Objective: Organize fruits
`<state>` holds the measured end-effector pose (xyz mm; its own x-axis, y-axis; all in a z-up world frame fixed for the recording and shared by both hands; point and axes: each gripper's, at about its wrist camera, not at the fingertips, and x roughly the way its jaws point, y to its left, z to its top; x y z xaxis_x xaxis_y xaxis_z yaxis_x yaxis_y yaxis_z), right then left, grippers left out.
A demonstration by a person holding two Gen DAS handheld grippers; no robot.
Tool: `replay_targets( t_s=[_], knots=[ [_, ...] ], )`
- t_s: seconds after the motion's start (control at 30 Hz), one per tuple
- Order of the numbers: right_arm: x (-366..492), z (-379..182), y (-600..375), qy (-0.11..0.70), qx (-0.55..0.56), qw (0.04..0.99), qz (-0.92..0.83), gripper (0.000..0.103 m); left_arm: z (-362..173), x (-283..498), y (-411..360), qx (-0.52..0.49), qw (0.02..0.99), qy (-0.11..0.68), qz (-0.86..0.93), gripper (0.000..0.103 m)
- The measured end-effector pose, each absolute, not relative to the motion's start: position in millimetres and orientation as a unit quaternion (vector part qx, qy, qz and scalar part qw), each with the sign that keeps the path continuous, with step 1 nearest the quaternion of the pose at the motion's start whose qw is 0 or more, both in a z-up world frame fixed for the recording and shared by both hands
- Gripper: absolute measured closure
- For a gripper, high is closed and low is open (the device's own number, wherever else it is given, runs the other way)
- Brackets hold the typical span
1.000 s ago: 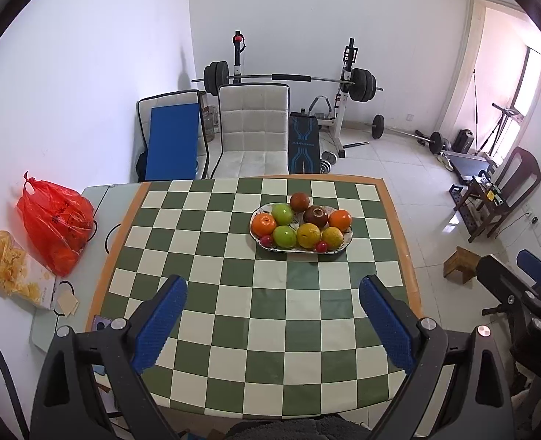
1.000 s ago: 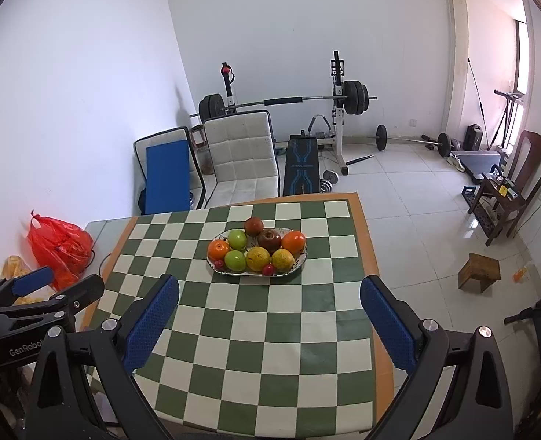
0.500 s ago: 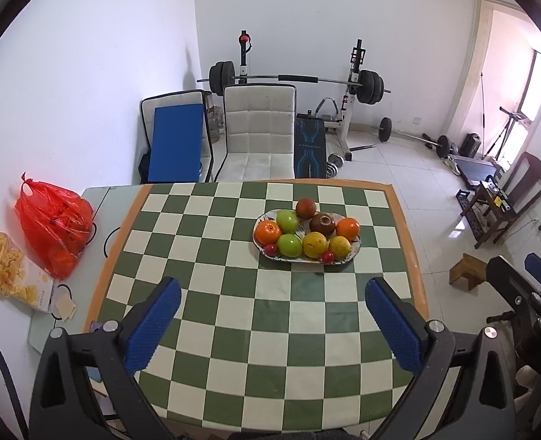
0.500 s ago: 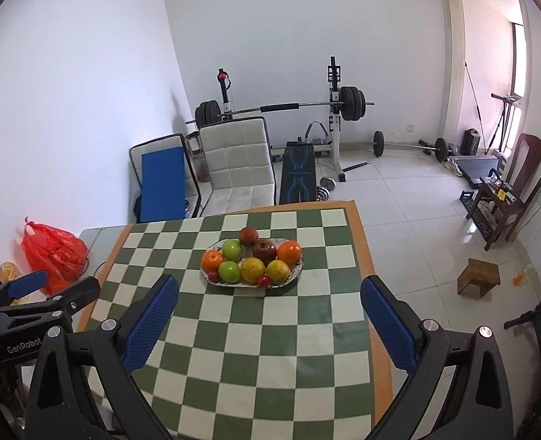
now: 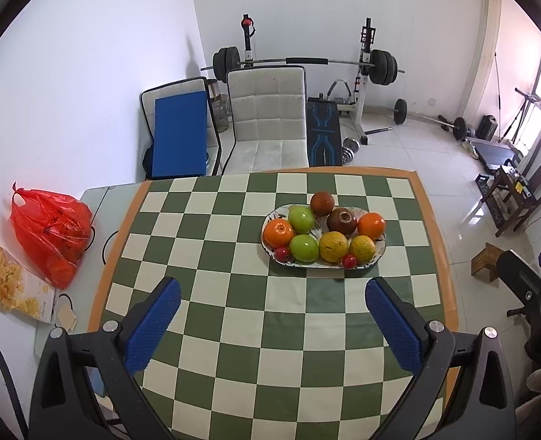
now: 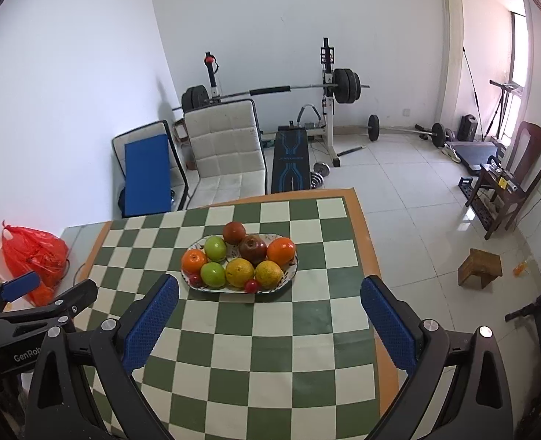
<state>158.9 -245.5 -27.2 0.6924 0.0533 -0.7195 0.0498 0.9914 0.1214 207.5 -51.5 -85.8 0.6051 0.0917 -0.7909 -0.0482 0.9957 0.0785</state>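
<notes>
Beyond spread fingers (image 5: 391, 324), fruit plate (image 5: 378, 253)

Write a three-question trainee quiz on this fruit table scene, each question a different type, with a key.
1. True or false: the left gripper is shut on a fruit.
2. How many green apples lie on the plate? A) one B) two C) four
3. Fill in: the red plastic bag sits off the checkered table on its ____ side.

Key:
1. False; its fingers are wide apart and hold nothing, like the right gripper.
2. B; one green apple behind, another green apple in front.
3. Left.
</notes>
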Motion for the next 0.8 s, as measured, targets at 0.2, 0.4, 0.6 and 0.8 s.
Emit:
replay_targets(
  t_s=[0.2, 0.4, 0.6, 0.8],
  knots=[
    [178, -42, -245, 0.402, 0.062, 0.914, -0.001, 0.001, -88, 219, -52, 0.023, 0.894, 0.445, 0.041, 0.0],
    [182, -44, -245, 0.404, 0.062, 0.913, 0.0, 0.001, -88, 222, -50, 0.023, 0.894, 0.445, 0.041, 0.0],
    [184, -50, -246, 0.408, 0.06, 0.911, -0.001, 0.001, -89, 223, -50, 0.023, 0.894, 0.446, 0.04, 0.0],
    [185, -57, -246, 0.412, 0.058, 0.909, 0.0, 0.001, -90, 224, -50, 0.022, 0.893, 0.448, 0.039, 0.0]
  ],
)
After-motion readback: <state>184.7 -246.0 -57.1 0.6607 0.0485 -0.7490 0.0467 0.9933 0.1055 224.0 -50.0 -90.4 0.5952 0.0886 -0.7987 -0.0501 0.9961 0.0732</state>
